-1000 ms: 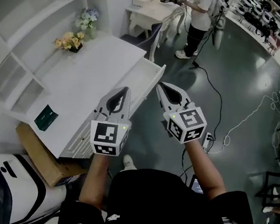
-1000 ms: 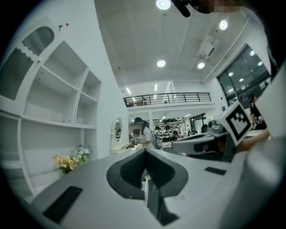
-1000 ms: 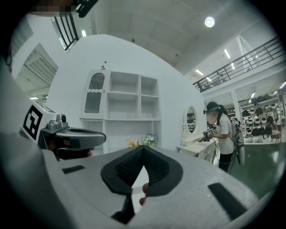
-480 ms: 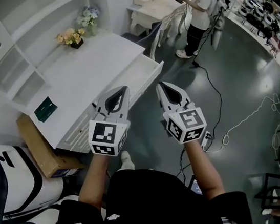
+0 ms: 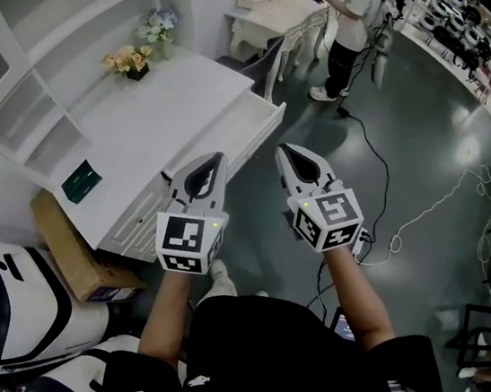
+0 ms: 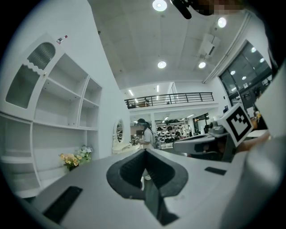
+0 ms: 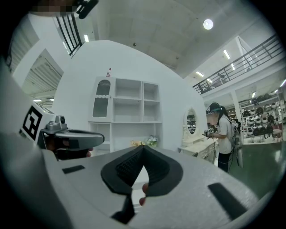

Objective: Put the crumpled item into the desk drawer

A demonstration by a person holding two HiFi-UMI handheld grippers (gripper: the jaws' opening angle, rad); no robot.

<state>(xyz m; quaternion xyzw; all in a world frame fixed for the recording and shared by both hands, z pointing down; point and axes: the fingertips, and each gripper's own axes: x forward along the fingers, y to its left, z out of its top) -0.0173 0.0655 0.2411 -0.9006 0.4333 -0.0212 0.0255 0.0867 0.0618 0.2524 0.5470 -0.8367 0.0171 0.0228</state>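
Desk drawer (image 5: 238, 131) is seen pulled out from the white desk (image 5: 145, 123), just ahead of the left gripper's tips and slightly to their right. Whether the crumpled item lies inside cannot be told; it is not made out in any view.

The left gripper (image 5: 215, 159) is held by a bare hand, and its jaws are closed tip to tip with nothing between them, as is confirmed in the left gripper view. The right gripper (image 5: 283, 150) is held just beside it, on its right. Its jaws are likewise pressed together at the tips and are empty. Both tools are pointed forward, side by side, with their marker cubes turned toward the head camera.

Farther ahead of the left gripper, at the back of the desk top, a yellow bouquet (image 5: 129, 60) and a pale blue bouquet (image 5: 156, 24) are placed near the white shelf unit (image 5: 25, 113). To the left of that gripper a dark green flat object (image 5: 80, 181) is laid on the desk. A cardboard box (image 5: 73, 260) is set on the floor beside the desk.

Well ahead of the right gripper a person (image 5: 351, 13) is seen standing at another white table. A pale cable (image 5: 429, 208) is trailed over the dark floor (image 5: 416, 121) to that gripper's right.
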